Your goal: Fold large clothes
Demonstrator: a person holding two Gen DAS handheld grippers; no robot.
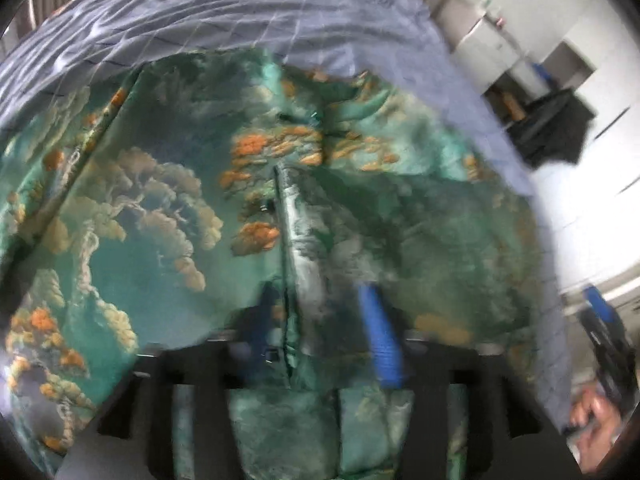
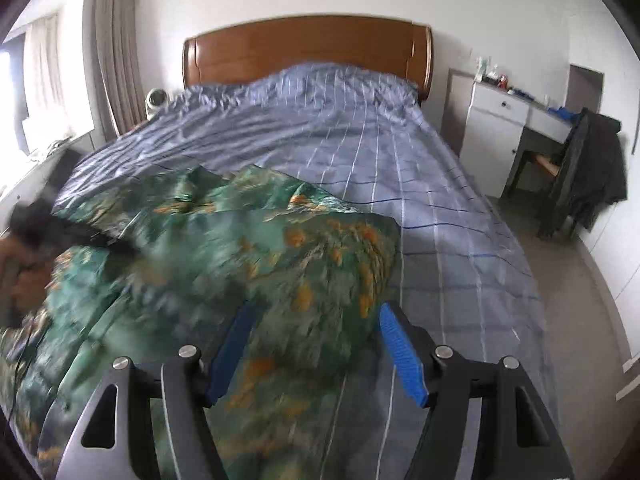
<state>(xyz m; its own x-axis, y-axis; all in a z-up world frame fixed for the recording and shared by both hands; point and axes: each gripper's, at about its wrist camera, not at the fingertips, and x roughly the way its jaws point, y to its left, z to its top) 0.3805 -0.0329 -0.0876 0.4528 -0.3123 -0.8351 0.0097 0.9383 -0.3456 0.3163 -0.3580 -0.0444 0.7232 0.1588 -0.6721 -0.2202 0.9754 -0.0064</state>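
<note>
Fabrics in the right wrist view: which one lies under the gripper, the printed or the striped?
The green garment with orange print, spread on the blue striped bedsheet; the right gripper hovers open over its edge.

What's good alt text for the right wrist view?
A green garment printed with orange and cloud patterns lies rumpled on a bed's blue striped cover, the right gripper open above its near edge. Behind stand a wooden headboard and a white desk.
</note>
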